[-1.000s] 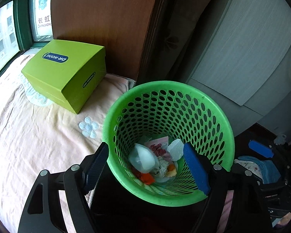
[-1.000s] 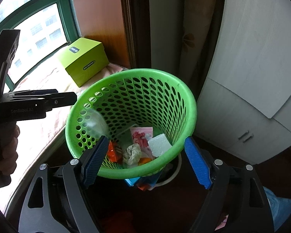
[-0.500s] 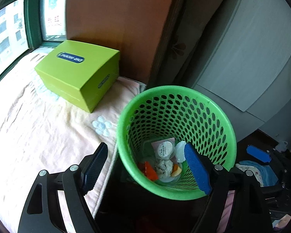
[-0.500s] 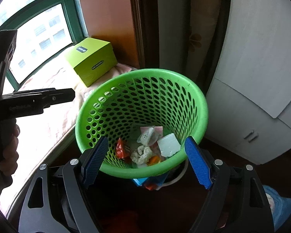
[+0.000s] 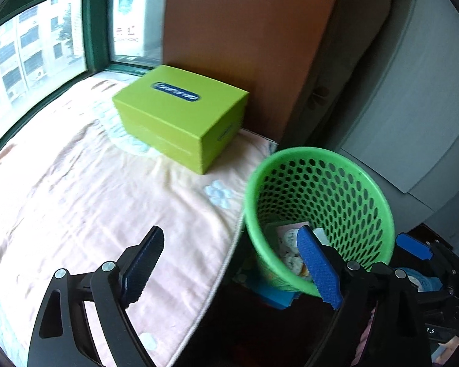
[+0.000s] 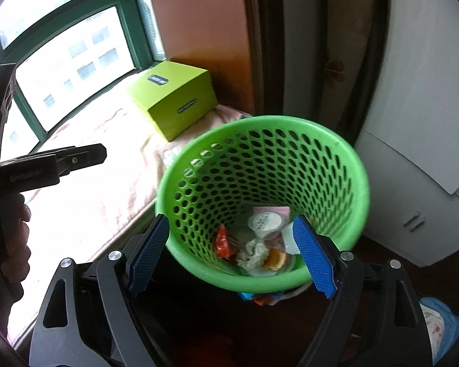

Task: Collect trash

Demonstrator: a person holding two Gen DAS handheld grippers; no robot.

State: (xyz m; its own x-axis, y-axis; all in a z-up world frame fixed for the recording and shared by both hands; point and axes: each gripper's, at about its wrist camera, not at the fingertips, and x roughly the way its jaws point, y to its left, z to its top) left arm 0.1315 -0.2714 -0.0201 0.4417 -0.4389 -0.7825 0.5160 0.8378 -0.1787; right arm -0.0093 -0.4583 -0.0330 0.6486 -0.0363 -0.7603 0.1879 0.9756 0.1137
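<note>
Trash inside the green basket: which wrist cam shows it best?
Right wrist. It looks down into the green basket, showing the trash on its floor unobstructed. In the left wrist view the basket sits off to the side and a finger hides most of it.

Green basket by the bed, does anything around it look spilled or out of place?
Mostly tidy: the trash sits inside the green basket. The odd bit is some blue and orange wrappers showing beneath its front edge, outside it. Both grippers are open and empty.
</note>
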